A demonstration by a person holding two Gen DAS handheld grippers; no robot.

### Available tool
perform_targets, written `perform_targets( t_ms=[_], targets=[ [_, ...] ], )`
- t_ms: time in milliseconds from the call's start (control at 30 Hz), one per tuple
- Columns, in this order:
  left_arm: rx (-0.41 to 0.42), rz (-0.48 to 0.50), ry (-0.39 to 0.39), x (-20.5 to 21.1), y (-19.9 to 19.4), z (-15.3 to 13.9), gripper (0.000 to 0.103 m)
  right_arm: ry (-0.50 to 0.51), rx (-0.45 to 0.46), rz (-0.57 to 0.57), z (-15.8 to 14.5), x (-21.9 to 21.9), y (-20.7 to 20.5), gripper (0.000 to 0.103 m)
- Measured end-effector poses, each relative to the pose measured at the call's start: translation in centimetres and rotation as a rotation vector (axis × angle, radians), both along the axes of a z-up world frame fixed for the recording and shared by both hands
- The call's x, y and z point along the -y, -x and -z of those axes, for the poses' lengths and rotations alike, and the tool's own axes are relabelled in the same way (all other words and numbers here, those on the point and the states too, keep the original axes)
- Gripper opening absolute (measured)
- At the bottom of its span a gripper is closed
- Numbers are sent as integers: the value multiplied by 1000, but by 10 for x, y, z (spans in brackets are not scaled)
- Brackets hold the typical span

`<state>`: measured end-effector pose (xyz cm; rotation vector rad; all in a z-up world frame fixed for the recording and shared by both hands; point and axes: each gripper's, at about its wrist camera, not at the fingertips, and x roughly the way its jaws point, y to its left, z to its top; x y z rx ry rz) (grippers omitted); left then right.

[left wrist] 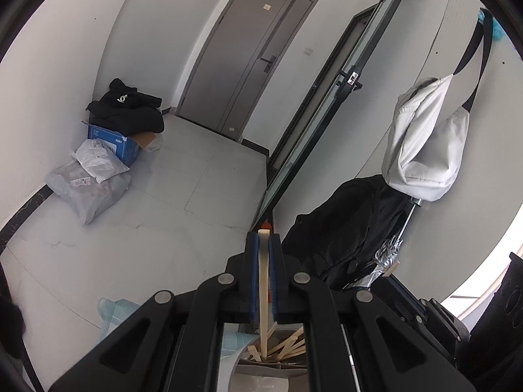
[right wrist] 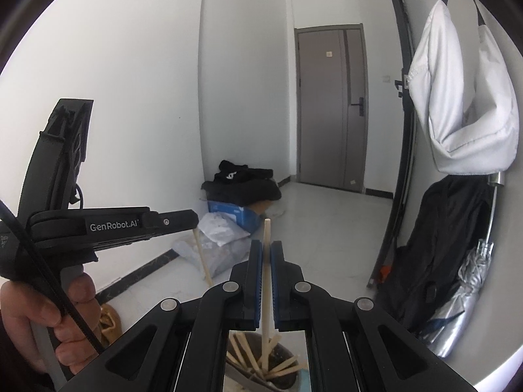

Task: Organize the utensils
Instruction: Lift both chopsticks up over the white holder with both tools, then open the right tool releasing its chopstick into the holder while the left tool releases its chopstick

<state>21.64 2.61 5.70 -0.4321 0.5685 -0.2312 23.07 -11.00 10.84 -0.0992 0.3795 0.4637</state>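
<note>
A wooden chopstick (left wrist: 263, 281) is clamped upright between the blue pads of the left hand-held gripper (left wrist: 264, 245). A second chopstick (right wrist: 266, 277) is pinched likewise by the right hand-held gripper (right wrist: 266, 251). Both are held above a round holder (right wrist: 281, 359) in which more loose sticks (right wrist: 258, 359) are seen. A grey door (right wrist: 330, 104) is seen behind.

R claw (right wrist: 266, 254) clamped on a wooden stick (right wrist: 267, 281), stick upright, tip poking above the pads. Below it a dark cup (right wrist: 287, 372) w/ more sticks (right wrist: 278, 367) splayed inside. L claw (right wrist: 193, 220) at left, held by a hand (right wrist: 49, 320), pinching another stick (right wrist: 202, 258) angled downward. Grey door (right wrist: 330, 107) in bkgd.
</note>
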Motion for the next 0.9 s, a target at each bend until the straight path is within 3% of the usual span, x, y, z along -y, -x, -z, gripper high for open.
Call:
perform_targets(
  t_ms=[267, 433, 667, 900],
  targets=[
    [-13, 84, -47, 12, 4, 10, 3, -35, -82, 19, 27, 10, 4, 4],
    [-16, 115, -29, 15, 9, 19, 3, -27, -133, 27, 47, 11, 7, 4],
    [-85, 128, -31, 14, 11, 43, 3, -31, -224, 30, 73, 12, -1, 4],
    [-103, 177, -46, 18, 10, 45, 3, -22, -274, 33, 85, 9, -7, 4]
  ],
)
